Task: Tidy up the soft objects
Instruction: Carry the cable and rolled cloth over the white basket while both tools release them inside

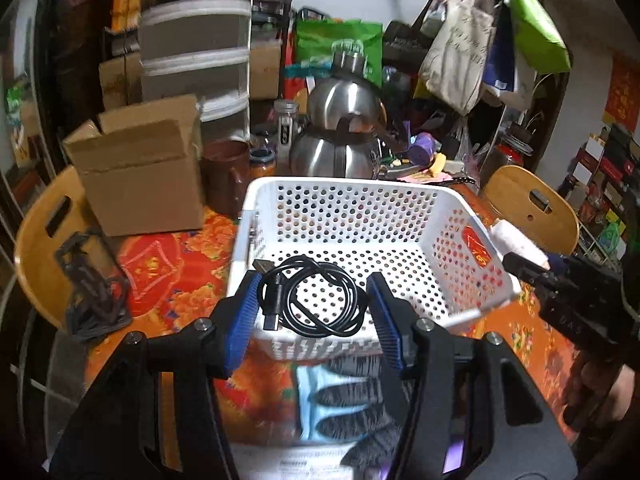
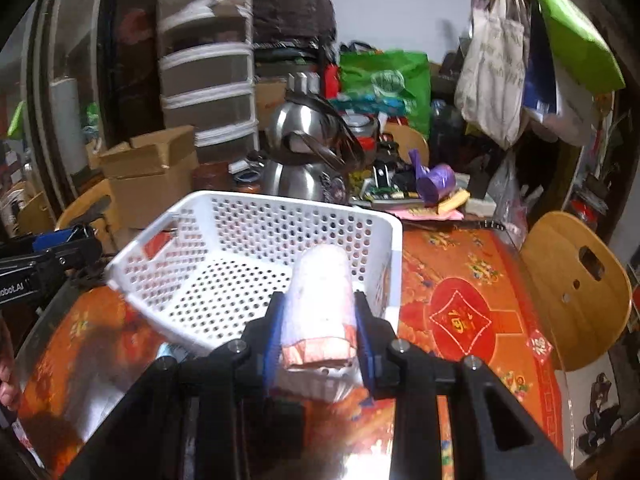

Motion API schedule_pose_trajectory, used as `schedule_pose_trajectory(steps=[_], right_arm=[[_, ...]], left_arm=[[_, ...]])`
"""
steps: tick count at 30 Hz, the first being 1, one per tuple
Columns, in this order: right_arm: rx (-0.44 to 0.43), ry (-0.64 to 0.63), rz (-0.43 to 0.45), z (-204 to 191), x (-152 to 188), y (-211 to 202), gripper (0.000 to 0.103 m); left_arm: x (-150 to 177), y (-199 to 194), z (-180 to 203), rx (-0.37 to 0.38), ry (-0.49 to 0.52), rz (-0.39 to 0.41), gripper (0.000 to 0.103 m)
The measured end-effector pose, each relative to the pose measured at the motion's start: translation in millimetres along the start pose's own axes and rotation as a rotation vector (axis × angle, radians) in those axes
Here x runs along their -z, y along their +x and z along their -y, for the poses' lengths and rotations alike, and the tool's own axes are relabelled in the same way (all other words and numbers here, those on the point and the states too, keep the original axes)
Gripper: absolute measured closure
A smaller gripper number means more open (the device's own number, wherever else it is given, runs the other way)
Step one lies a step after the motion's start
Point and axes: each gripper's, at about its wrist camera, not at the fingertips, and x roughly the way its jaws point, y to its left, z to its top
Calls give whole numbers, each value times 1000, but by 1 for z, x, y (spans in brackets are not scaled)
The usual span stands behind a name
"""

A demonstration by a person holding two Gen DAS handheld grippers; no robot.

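Two grippers hang over the white perforated basket (image 1: 348,236), the landmark for this entry. Left gripper (image 1: 314,304): blue fingers (image 1: 240,320) roughly half open, clamped on a coiled black USB cable (image 1: 310,300). Coil sits flat between the pads, above the basket's near rim; its two plugs lie at the coil's left side, one pointing away toward the basket's far wall, one back toward the camera. Right gripper (image 2: 318,330): fingers (image 2: 274,338) narrowly set, pressed on both flanks of a rolled white cloth (image 2: 320,300). Roll's long axis runs along the fingers, far end pointing into the basket over its right near corner, pinkish end nearest the camera. Basket rests on the orange-red patterned surface (image 2: 460,280). Cardboard box (image 1: 140,168) stands left of the basket, steel kettle (image 1: 340,136) behind it.
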Motion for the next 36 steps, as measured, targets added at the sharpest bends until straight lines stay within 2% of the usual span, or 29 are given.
schedule_pose_trajectory(steps=[2, 7, 12, 16, 17, 18, 19, 21, 24, 36], right_arm=[[0, 27, -32, 5, -5, 20, 72], [16, -17, -108, -2, -8, 56, 72], [-5, -39, -119, -8, -6, 67, 72], [-12, -46, -104, -10, -6, 67, 71], [-20, -45, -98, -10, -6, 65, 70], [-19, -45, -90, -11, -7, 64, 59], [-2, -49, -73, -12, -8, 61, 39], [20, -63, -30, -13, -9, 53, 21], [-12, -24, -13, -7, -11, 46, 21], [-15, -23, -23, -6, -7, 42, 20]], left_arm=[[-12, 22, -1, 10, -16, -35, 52], [-19, 70, 3, -12, -5, -112, 52], [-17, 103, 2, -23, -9, -159, 52], [-14, 110, 0, -37, -13, -165, 50], [-13, 110, -1, -40, -16, -163, 49], [-13, 109, -2, -44, -20, -161, 45], [-12, 110, -2, -45, -21, -164, 34], [-10, 108, -1, -55, -15, -158, 18], [-8, 100, 0, -54, -12, -127, 12], [-1, 82, -3, -49, -41, -111, 12]])
